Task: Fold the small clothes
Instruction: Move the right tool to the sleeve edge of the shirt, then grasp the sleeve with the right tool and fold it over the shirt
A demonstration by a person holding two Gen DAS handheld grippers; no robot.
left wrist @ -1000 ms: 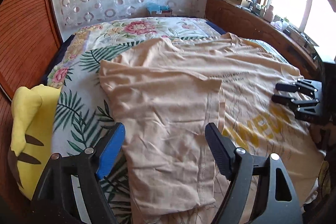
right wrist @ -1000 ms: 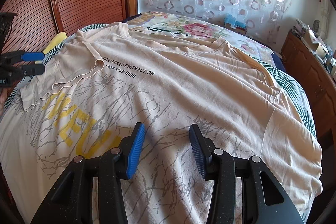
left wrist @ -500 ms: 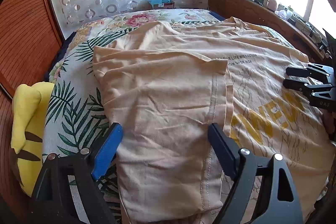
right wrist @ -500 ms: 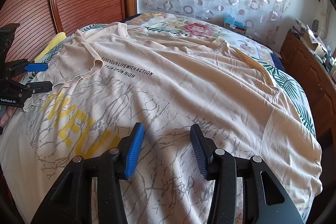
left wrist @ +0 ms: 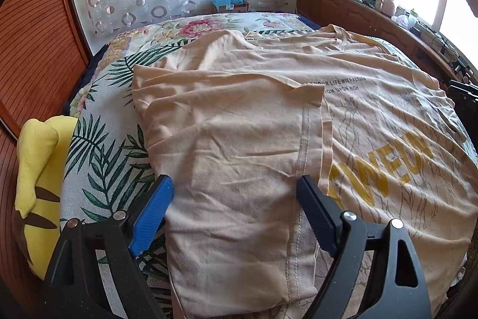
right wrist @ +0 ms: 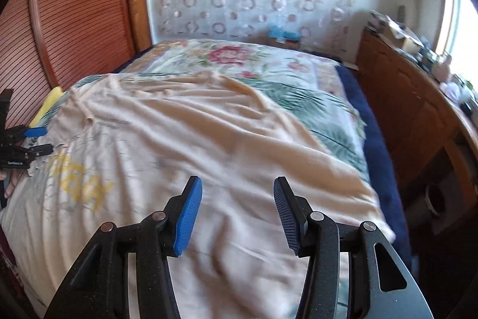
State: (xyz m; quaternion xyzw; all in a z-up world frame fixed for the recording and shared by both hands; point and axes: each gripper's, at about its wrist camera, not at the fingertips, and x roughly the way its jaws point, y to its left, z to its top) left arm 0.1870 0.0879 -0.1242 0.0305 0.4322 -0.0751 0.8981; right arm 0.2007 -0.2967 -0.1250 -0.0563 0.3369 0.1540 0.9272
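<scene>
A beige T-shirt with yellow letters lies spread on the bed. Its left side and sleeve are folded over onto the front. My left gripper is open and empty, hovering just above the folded part near the bed's front edge. In the right wrist view the same T-shirt lies flat, its right side unfolded. My right gripper is open and empty above the shirt's lower right part. The left gripper shows at the far left there.
The bed has a floral and leaf-print cover. A yellow plush pillow lies at its left edge by a wooden slatted wall. A wooden cabinet runs along the right side, with clutter under the window.
My right gripper has swung to the right, toward the shirt's unfolded right side, and opened wider. My left gripper has shifted slightly forward over the folded sleeve. The shirt has not moved.
</scene>
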